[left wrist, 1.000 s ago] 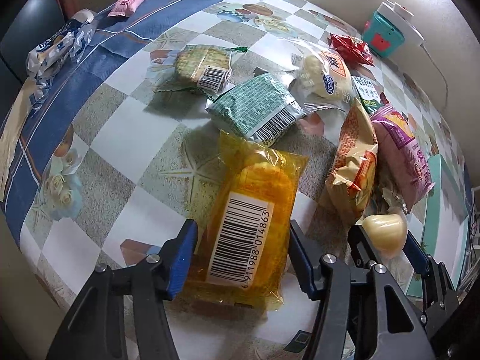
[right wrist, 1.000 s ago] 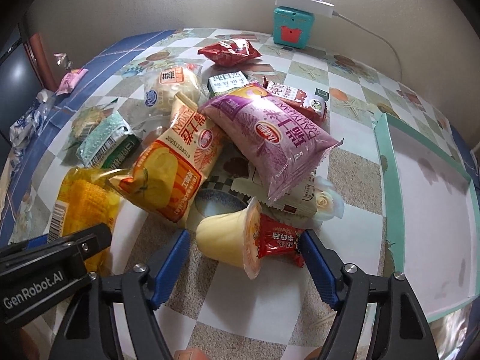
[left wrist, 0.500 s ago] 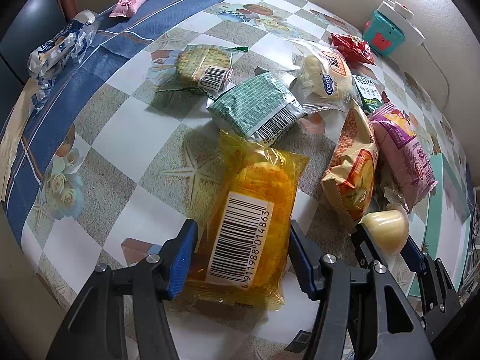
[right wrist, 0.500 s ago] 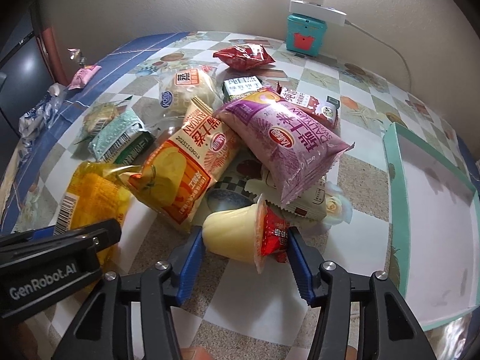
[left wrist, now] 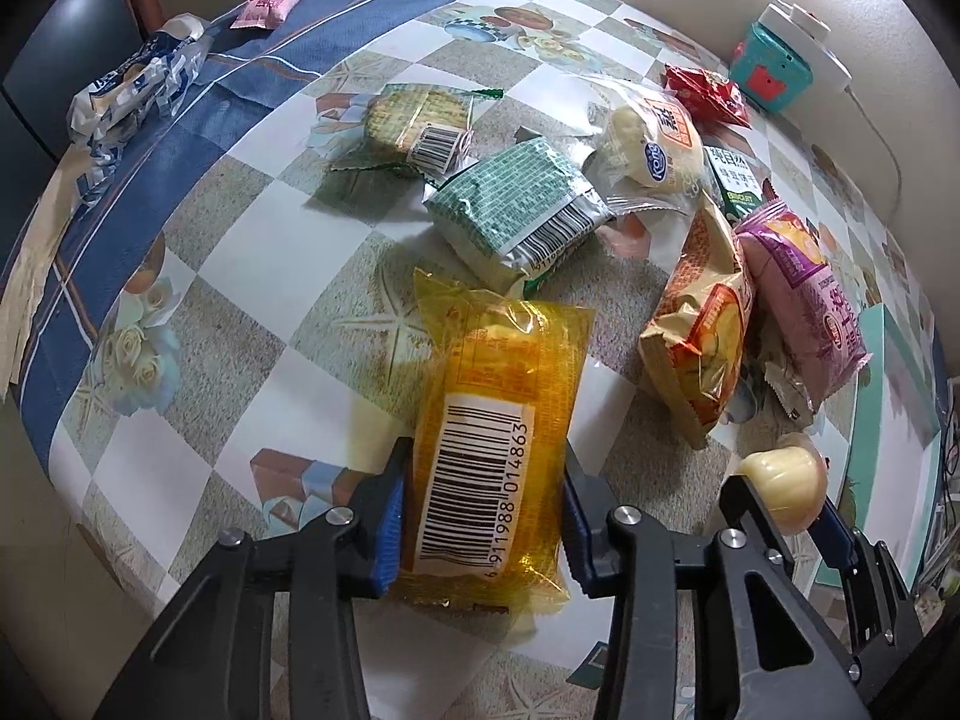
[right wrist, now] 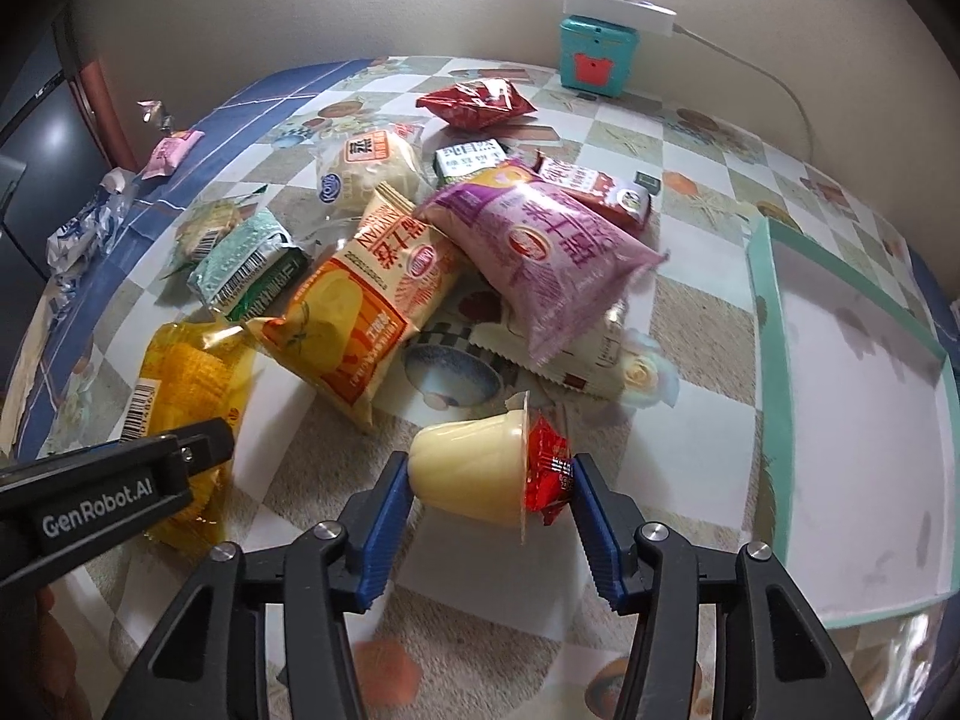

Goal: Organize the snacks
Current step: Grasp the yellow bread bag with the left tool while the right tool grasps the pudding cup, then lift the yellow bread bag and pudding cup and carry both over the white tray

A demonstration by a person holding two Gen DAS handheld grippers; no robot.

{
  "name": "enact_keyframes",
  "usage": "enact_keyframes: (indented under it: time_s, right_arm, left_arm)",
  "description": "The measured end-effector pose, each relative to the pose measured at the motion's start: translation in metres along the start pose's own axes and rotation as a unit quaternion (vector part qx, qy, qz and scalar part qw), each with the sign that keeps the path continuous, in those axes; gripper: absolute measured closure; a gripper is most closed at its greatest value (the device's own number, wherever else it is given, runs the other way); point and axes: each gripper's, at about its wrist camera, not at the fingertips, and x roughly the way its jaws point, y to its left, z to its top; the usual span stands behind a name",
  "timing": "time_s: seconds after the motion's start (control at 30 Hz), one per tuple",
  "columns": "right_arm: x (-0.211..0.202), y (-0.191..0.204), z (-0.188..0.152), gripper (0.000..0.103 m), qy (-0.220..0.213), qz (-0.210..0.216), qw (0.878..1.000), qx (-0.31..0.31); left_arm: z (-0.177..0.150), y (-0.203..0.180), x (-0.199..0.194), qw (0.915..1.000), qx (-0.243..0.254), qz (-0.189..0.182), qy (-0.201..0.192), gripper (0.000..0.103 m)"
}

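Observation:
A yellow see-through snack pack [left wrist: 498, 372] with a barcode label lies on the checked tablecloth. My left gripper [left wrist: 483, 480] has its jaws closing on it, and the blue pads press both long sides. A pale yellow jelly cup [right wrist: 468, 468] with a red foil lid lies on its side. My right gripper [right wrist: 489, 480] is shut on it, one pad on the base and one on the lid. The left wrist view shows the same cup [left wrist: 786, 480] at the lower right, in the right gripper's fingers.
A heap of snacks sits behind: orange bag [right wrist: 360, 312], purple bag [right wrist: 540, 246], green pack [right wrist: 246, 264], wrapped bun [right wrist: 366, 174], red pack [right wrist: 474, 102]. A teal-rimmed white tray [right wrist: 762, 300] lies at the right. A teal box [right wrist: 594, 54] with a cable stands by the wall.
The left jaws have closed from beside the yellow pack onto its sides. The right jaws narrowed from wide apart until they grip the jelly cup. Neither hand has shifted much.

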Motion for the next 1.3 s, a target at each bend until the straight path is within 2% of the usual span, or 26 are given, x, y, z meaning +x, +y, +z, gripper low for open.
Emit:
enact_keyframes:
  time_s: [0.33, 0.63, 0.83, 0.97, 1.07, 1.3]
  right_arm:
    - [-0.016, -0.018, -0.001, 0.048, -0.007, 0.008, 1.000, 0.026]
    - [-0.040, -0.036, 0.005, 0.048, -0.034, 0.014, 0.998, 0.048]
    - [-0.057, -0.063, 0.009, 0.048, -0.047, -0.003, 0.995, 0.083]
    - [-0.065, -0.087, 0.011, 0.048, -0.053, -0.007, 0.992, 0.115]
    - [-0.070, -0.108, 0.011, 0.048, -0.054, -0.026, 0.988, 0.140]
    - [-0.079, -0.174, 0.003, 0.047, -0.054, -0.072, 0.974, 0.210]
  left_arm:
    - [-0.008, 0.004, -0.010, 0.9998, -0.009, 0.019, 0.001, 0.059]
    - [-0.010, -0.008, -0.045, 0.9985, -0.003, 0.049, -0.025, 0.059]
    - [-0.006, -0.043, -0.075, 0.9968, 0.032, 0.051, -0.052, 0.059]
    - [-0.004, -0.084, -0.089, 0.9945, 0.065, 0.046, -0.068, 0.059]
    - [-0.003, -0.116, -0.095, 0.9917, 0.093, 0.046, -0.076, 0.059]
    - [-0.010, -0.188, -0.095, 0.9828, 0.156, 0.046, -0.086, 0.059]
